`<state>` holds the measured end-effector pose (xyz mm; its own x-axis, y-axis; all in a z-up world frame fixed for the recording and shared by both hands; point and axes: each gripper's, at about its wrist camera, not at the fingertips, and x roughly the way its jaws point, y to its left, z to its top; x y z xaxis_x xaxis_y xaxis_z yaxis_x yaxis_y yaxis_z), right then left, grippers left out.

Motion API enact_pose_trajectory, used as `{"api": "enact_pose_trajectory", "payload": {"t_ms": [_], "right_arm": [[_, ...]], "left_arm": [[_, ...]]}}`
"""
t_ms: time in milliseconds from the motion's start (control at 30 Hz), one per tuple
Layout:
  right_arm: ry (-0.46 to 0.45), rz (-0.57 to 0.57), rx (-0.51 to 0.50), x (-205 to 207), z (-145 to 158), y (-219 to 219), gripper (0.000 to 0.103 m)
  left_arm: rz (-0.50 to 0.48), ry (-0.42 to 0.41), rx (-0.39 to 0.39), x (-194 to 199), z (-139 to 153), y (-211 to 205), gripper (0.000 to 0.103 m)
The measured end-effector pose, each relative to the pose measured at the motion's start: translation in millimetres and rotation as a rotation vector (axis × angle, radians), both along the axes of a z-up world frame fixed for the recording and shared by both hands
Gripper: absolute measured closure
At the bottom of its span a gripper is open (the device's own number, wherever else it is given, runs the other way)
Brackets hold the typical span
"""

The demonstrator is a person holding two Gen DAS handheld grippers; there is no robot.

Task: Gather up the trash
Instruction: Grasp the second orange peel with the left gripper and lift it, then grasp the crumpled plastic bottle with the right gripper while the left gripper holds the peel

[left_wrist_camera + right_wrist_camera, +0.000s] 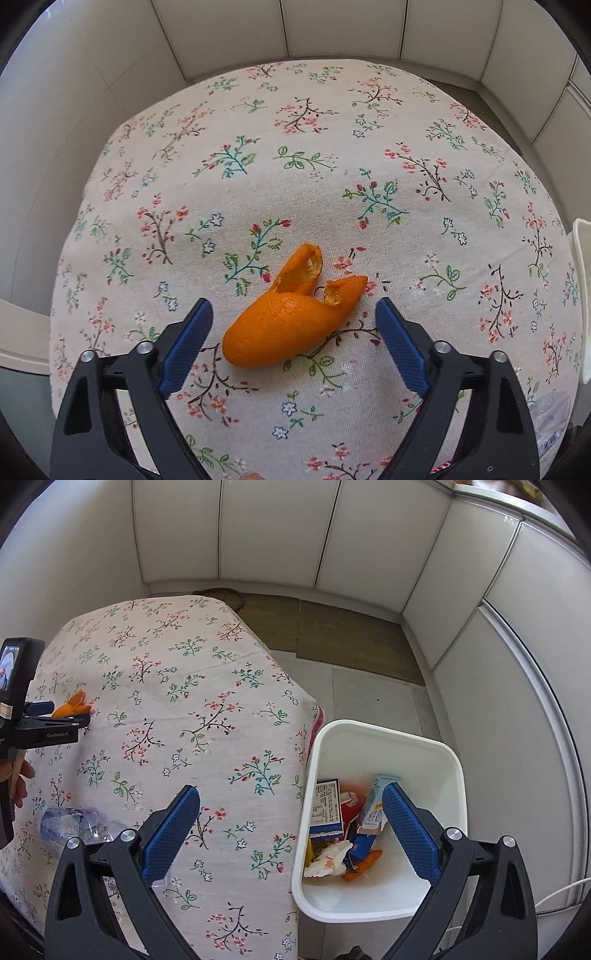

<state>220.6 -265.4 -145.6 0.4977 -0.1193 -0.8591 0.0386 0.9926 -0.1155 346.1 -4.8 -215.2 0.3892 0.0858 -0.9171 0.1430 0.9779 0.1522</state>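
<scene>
Orange peel [291, 321], one curled piece with torn lobes, is lying rind-up on the cloth between the left gripper's [293, 314] spread fingers, touching neither. Crumpled clear plastic [70, 825] is lying just left of the right gripper [291, 805].

A table [207, 709] draped in a floral cloth carries an orange peel [291, 317] well in from its edges. Crumpled clear plastic [70, 823] lies near the near edge. A white bin [384, 734] stands on the tiled floor [369, 698] just beside the table's right edge.

orange peel [286, 321]: 1 on table | white bin [456, 771]: 1 | clear plastic wrapper [70, 825]: 1
</scene>
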Motion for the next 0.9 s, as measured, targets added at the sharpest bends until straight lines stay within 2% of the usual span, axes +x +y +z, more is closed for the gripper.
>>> {"api": "enact_pose_trajectory", "payload": {"t_ms": [167, 300, 333, 433, 467, 533, 633, 733, 900], "right_arm": [[-0.009, 0.075, 0.019, 0.2, -0.6, 14.6, 0.007], [-0.01, 0.189, 0.046, -2.1, -2.3, 32.2, 0.007], [-0.009, 0.228, 0.05, -2.8, -3.5, 38.0, 0.007], [-0.007, 0.392, 0.061, -7.8, -7.1, 60.9, 0.007], [-0.008, 0.464, 0.051, -11.0, -9.4, 71.6, 0.007], [-0.005, 0.565, 0.025, -17.9, -14.4, 89.1, 0.007], [0.035, 0.761, 0.019, -30.4, -22.4, 120.3, 0.007], [0.056, 0.895, -0.005, -40.2, -29.1, 146.2, 0.007], [0.119, 0.986, -0.055, -45.6, -49.7, 173.9, 0.007]], "left_arm": [[-0.019, 0.008, -0.047, 4.5, -3.7, 1.0, 0.032], [-0.028, 0.011, -0.057, 2.5, -3.2, 0.1, 0.046], [-0.034, 0.011, -0.054, 0.7, -2.3, -0.6, 0.054], [-0.048, 0.024, -0.05, -6.6, 1.0, -3.2, 0.069], [-0.048, 0.028, -0.051, -9.9, 2.7, -3.1, 0.071], [-0.042, 0.036, -0.058, -16.6, 7.5, -1.9, 0.083], [-0.029, 0.022, -0.099, -28.0, 21.4, 1.9, 0.085], [-0.028, -0.019, -0.132, -44.8, 44.5, 9.0, 0.086], [-0.017, -0.071, -0.223, -65.0, 79.0, 23.5, 0.086]]}}
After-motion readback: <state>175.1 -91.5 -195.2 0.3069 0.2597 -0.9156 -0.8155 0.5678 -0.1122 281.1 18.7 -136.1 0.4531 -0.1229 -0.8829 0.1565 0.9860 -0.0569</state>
